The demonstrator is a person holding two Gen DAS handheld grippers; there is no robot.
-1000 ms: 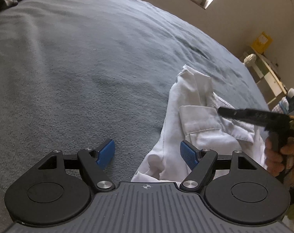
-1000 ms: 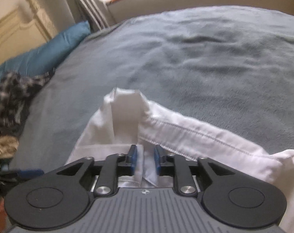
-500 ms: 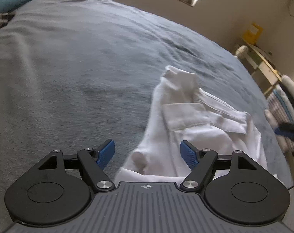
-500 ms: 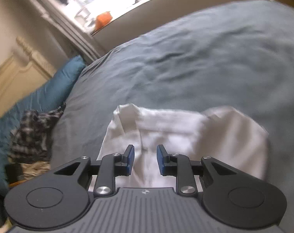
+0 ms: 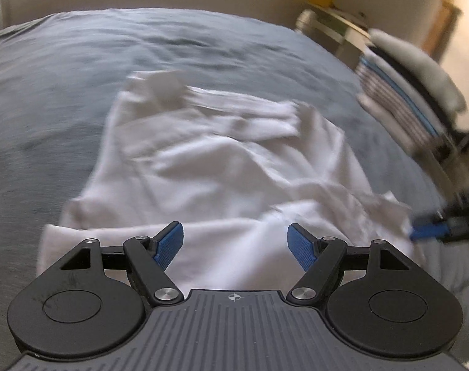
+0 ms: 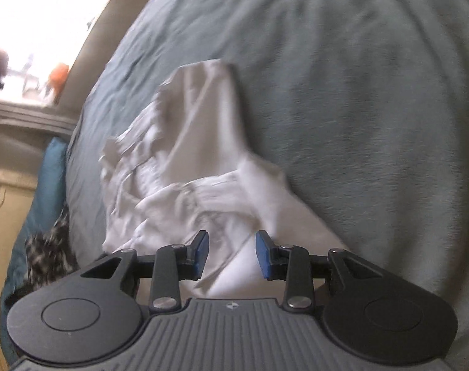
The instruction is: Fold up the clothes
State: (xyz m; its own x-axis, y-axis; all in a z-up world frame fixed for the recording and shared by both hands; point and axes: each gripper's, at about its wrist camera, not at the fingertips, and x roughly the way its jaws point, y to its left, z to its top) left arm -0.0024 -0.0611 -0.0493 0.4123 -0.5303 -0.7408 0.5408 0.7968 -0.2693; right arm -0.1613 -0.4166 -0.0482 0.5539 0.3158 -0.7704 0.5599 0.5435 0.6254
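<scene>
On the grey bed (image 5: 64, 71) a white shirt (image 5: 222, 160) is spread, rumpled and partly folded, with a cuff or collar piece turned up at its far end. It is seen lying near the bed's right edge in the left wrist view. The left gripper (image 5: 236, 242) is held above the shirt's near part with its jaws wide apart and nothing clamped between them. The right gripper (image 6: 231, 252) is held over the shirt (image 6: 185, 167) as well; its jaws are opening, cloth is seen behind the gap, and no fabric is pinched by the pads. Its blue tip (image 5: 426, 232) is visible at the shirt's right side. Beyond the bed's right edge a stack of folded laundry (image 5: 401, 92) is seen, much blurred.
</scene>
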